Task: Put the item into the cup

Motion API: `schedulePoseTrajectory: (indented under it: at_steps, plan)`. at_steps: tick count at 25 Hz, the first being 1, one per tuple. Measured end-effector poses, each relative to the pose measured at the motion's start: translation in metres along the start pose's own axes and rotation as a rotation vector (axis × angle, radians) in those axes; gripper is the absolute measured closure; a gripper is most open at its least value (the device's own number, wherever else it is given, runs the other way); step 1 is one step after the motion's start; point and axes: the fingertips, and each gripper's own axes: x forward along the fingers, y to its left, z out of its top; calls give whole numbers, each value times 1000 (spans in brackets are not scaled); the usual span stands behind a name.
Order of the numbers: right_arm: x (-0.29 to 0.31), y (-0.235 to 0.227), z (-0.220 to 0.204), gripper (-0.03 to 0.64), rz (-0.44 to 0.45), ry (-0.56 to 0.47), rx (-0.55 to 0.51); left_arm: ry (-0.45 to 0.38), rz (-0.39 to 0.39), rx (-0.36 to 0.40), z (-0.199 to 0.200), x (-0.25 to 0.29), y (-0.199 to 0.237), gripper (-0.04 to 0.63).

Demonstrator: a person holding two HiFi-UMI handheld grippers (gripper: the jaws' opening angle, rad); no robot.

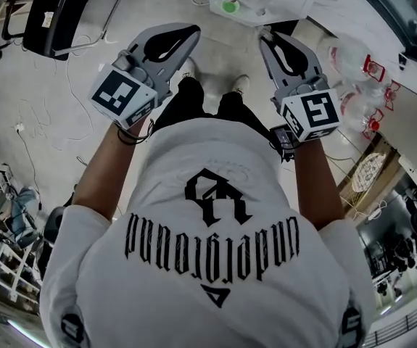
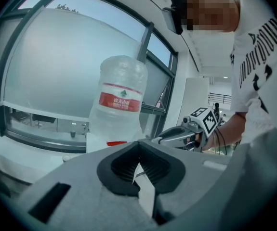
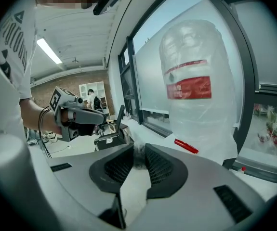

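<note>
In the head view both grippers are held out at chest height above the floor. My left gripper (image 1: 192, 29) is shut, its fingertips touching with nothing between them; its own view shows the same (image 2: 139, 146). My right gripper (image 1: 265, 36) has its tips drawn close on a small grey fuzzy item (image 3: 138, 153), too blurred to name. Each gripper shows in the other's view: the right gripper (image 2: 163, 137) and the left gripper (image 3: 102, 115). No cup shows in any view.
A large clear water jug with a red label (image 3: 196, 85) (image 2: 119, 97) stands on a white sill by the window, a red pen-like thing (image 3: 186, 147) beside it. More jugs (image 1: 353, 56) lie at the right. A black chair (image 1: 56, 9) stands far left.
</note>
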Motion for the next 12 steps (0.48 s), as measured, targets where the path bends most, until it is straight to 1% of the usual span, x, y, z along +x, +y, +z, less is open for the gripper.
schedulePoseTrajectory:
  at_steps: [4,8,12]
  plan:
    - [15,-4,-18,538,-7,26,24,9,-32,-13,-20,6,4,581]
    - [30,-11,-42,538,-30,51,62,25,-40,-30,-40,15,11,580]
    - [49,-9,-66,538,-42,67,88,41,-49,-26,-58,23,23,580]
